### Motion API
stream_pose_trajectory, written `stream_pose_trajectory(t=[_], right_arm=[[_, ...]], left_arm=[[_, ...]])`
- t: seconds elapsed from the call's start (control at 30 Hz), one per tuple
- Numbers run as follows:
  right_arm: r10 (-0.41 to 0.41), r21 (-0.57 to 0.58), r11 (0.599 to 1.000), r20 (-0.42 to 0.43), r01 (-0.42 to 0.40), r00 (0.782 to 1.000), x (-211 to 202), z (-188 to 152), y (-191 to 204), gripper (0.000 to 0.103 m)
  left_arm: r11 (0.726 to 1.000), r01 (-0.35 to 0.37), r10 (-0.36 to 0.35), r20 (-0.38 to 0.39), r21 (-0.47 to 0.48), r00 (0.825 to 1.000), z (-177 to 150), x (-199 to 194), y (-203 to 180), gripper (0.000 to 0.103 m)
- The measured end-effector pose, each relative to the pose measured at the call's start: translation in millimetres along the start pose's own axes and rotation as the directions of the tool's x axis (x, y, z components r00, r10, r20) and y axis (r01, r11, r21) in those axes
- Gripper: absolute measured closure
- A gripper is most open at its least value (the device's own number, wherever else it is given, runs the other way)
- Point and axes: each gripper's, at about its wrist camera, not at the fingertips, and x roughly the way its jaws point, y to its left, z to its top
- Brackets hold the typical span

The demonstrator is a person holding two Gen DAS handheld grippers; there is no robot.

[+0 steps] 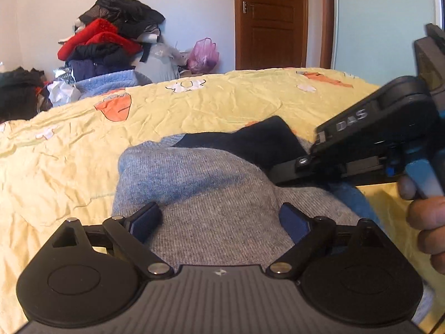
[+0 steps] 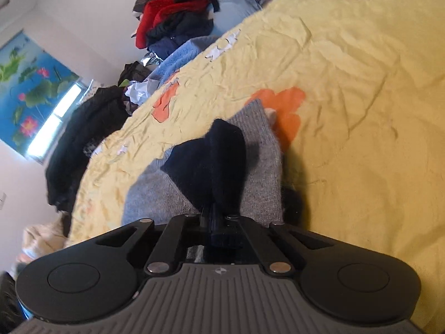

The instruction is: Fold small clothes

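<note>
The right gripper (image 2: 215, 220) had its jaws pinched together on the dark navy part (image 2: 211, 161) of a small garment, the fabric bunching up from between them. That navy part lay on the grey knit part (image 2: 258, 150) of the same garment, which was spread on the yellow bedsheet (image 2: 347, 89) printed with orange and white shapes. The left gripper (image 1: 219, 217) stood with its jaws wide apart, its blue pads (image 1: 144, 220) resting on or just above the near end of the grey knit (image 1: 200, 194); contact could not be told.

The left wrist view alone showed the right gripper's body (image 1: 370, 139) coming in from the right over the navy cloth (image 1: 250, 139), with the person's hand (image 1: 425, 214) on its blue handle, a brown door (image 1: 271, 19) on the far wall and a pink plastic bag (image 1: 203, 55). The right wrist view alone showed a lotus picture (image 2: 27, 83) at the left. Both showed a heap of red, black and blue clothes (image 1: 111, 41) beyond the bed's far edge.
</note>
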Motion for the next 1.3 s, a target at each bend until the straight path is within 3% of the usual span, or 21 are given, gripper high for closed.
stream_pose_trajectory(t=[0.1, 0.17, 0.23, 0.3, 0.4, 0.5, 0.57, 0.7, 0.8, 0.87, 0.9, 0.93, 1.03, 1.13, 1.2, 1.3], right_arm=[[0.018, -0.046, 0.999, 0.052, -0.016, 0.998, -23, -11, 17, 0.078], [0.043, -0.101, 0.994, 0.095, -0.033, 0.995, -42, -22, 30, 0.05], [0.05, -0.129, 0.991, 0.089, -0.038, 0.995, -43, -29, 36, 0.041], [0.003, -0.154, 0.988, 0.056, 0.006, 0.998, -30, -30, 31, 0.041], [0.019, -0.117, 0.993, 0.053, -0.013, 0.998, -21, -17, 20, 0.046], [0.005, -0.083, 0.997, 0.012, -0.004, 1.0, -22, -10, 20, 0.046], [-0.008, -0.087, 0.996, 0.031, 0.011, 0.999, -37, -15, 28, 0.043], [0.164, -0.07, 0.985, 0.074, -0.159, 0.984, -88, -40, 31, 0.04], [0.222, -0.018, 0.975, 0.016, -0.222, 0.975, -94, -61, 26, 0.032], [0.158, -0.01, 0.987, -0.034, -0.158, 0.987, -78, -71, 22, 0.032], [0.087, -0.021, 0.996, -0.04, -0.088, 0.995, -70, -74, 17, 0.034], [0.092, -0.022, 0.995, -0.033, -0.093, 0.995, -62, -76, 8, 0.05], [0.123, 0.076, 0.99, -0.044, -0.12, 0.991, -63, -71, -3, 0.053], [0.091, -0.008, 0.996, -0.026, -0.091, 0.995, -86, -77, 14, 0.045], [0.103, -0.125, 0.987, 0.012, -0.101, 0.995, -109, -89, 27, 0.042], [0.126, -0.191, 0.974, -0.003, -0.124, 0.992, -119, -106, 34, 0.041]], left_arm=[[1.0, -0.002, 0.001, 0.007, 0.008, 1.0, 0, -1, -1, 0.009], [1.0, -0.004, 0.004, 0.008, 0.006, 1.0, 0, -3, -2, 0.009], [1.0, -0.009, 0.008, 0.006, 0.011, 1.0, 1, -2, -4, 0.009], [1.0, -0.011, 0.011, 0.006, 0.016, 1.0, 1, -1, -5, 0.009], [1.0, -0.014, 0.014, 0.006, 0.02, 1.0, 1, -2, -5, 0.009], [1.0, -0.024, 0.023, 0.015, 0.02, 1.0, 3, -9, -5, 0.009], [1.0, -0.008, 0.01, 0.048, -0.027, 0.999, 3, -31, 0, 0.009], [0.997, 0.064, -0.06, 0.126, -0.033, 0.99, -18, -86, 5, 0.009], [0.993, 0.118, -0.118, 0.073, 0.001, 0.99, -37, -95, -2, 0.009], [0.991, 0.137, -0.137, -0.011, -0.008, 0.991, -46, -82, -5, 0.009], [0.989, 0.146, -0.147, -0.049, -0.03, 0.988, -50, -72, -3, 0.009], [0.989, 0.143, -0.144, -0.022, -0.025, 0.989, -55, -70, -3, 0.009], [0.988, 0.144, -0.146, -0.036, -0.061, 0.989, -49, -73, -2, 0.009], [0.989, 0.117, -0.119, -0.015, -0.088, 0.993, -49, -96, 0, 0.009], [0.992, 0.098, -0.097, 0.012, -0.076, 0.995, -58, -115, 0, 0.009], [0.987, 0.121, -0.123, -0.009, -0.103, 0.992, -69, -123, 2, 0.008]])
